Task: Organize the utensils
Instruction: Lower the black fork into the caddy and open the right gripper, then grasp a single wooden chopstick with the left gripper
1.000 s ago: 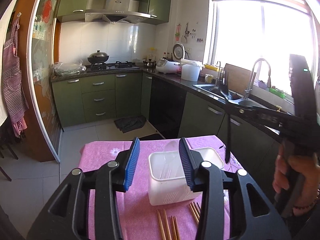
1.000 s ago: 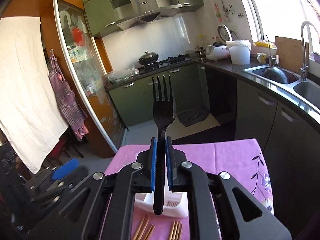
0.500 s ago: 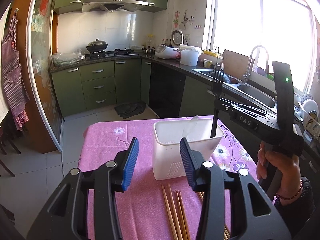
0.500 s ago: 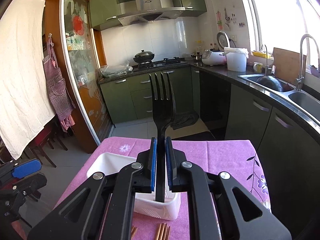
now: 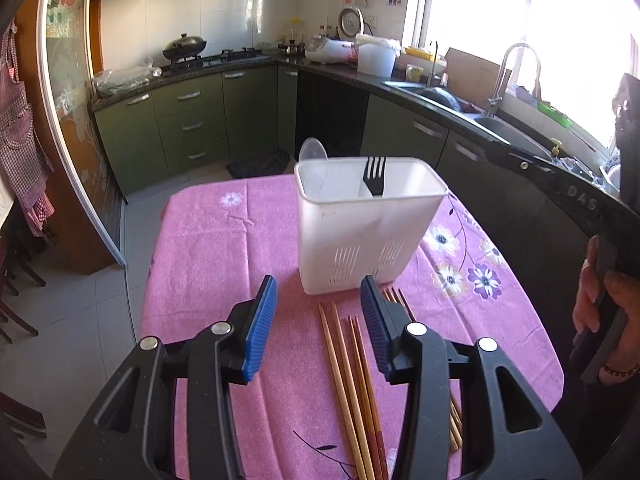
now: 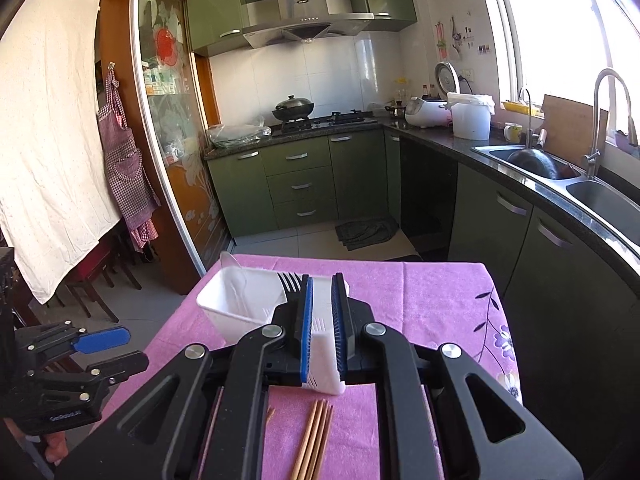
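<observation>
A white plastic utensil holder (image 5: 366,224) stands on the pink tablecloth (image 5: 216,248). A black fork (image 5: 375,176) stands in it, tines up, beside a clear spoon (image 5: 313,151). The holder (image 6: 240,304) and fork (image 6: 289,283) also show in the right wrist view. Several wooden chopsticks (image 5: 352,380) lie on the cloth in front of the holder. My left gripper (image 5: 318,320) is open and empty just above the chopsticks. My right gripper (image 6: 322,320) is open by a small gap, empty, just above the holder.
The small table (image 6: 440,292) stands in a kitchen with green cabinets (image 5: 192,116), a stove and a sink (image 6: 528,160) along the right. Chairs (image 6: 96,276) stand left of the table. My left gripper (image 6: 80,344) shows at the left in the right wrist view.
The right gripper lowered the fork into the holder and let go of it; its jaws opened slightly. The left gripper tilted down towards the chopsticks.
</observation>
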The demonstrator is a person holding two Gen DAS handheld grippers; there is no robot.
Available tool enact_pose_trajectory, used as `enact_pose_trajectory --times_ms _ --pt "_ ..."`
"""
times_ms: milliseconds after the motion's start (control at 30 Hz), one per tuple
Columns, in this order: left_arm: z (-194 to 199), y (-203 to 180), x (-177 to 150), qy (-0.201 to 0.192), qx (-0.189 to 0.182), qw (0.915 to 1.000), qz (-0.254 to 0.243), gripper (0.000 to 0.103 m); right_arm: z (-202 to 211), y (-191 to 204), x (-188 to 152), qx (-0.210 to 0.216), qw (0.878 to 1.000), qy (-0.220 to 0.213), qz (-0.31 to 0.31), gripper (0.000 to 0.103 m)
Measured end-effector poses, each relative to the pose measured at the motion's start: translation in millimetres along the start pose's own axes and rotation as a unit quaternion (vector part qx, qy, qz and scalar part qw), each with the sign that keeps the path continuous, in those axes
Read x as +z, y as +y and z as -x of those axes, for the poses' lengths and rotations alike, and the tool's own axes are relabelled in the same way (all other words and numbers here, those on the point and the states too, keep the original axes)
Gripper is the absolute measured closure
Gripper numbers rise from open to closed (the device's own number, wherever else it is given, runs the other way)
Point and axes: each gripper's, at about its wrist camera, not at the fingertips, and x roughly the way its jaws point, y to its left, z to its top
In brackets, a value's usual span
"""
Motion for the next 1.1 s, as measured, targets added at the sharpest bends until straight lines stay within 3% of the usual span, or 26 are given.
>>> enact_pose_trajectory --times_ms 167,267,400,567,867,1100 --pt "-43 -1 -21 0.094 0.004 0.9956 0.007 0.061 7 -19 -41 -0.016 0.998 0.059 -0.001 0.081" --pt "-75 4 -33 0.159 -0.004 0.9869 0.028 0.062 1 -31 -66 -0.024 0.995 0.092 -0.003 0.081" --pt "-105 6 -42 0.208 -0.004 0.9773 0.040 0.070 -6 -48 -88 -0.023 0.992 0.121 -0.013 0.081" --pt "-125 0 -46 0.230 0.008 0.9725 0.032 0.072 -16 -47 -94 -0.018 0.991 0.135 -0.011 0.076" --pt "-140 -9 -48 0.259 0.019 0.9656 0.018 0.084 -26 -41 -98 -0.016 0.988 0.155 0.000 0.075" --pt "-144 -20 -48 0.263 0.023 0.9646 0.004 0.091 -29 -36 -100 -0.016 0.986 0.166 0.009 0.070"
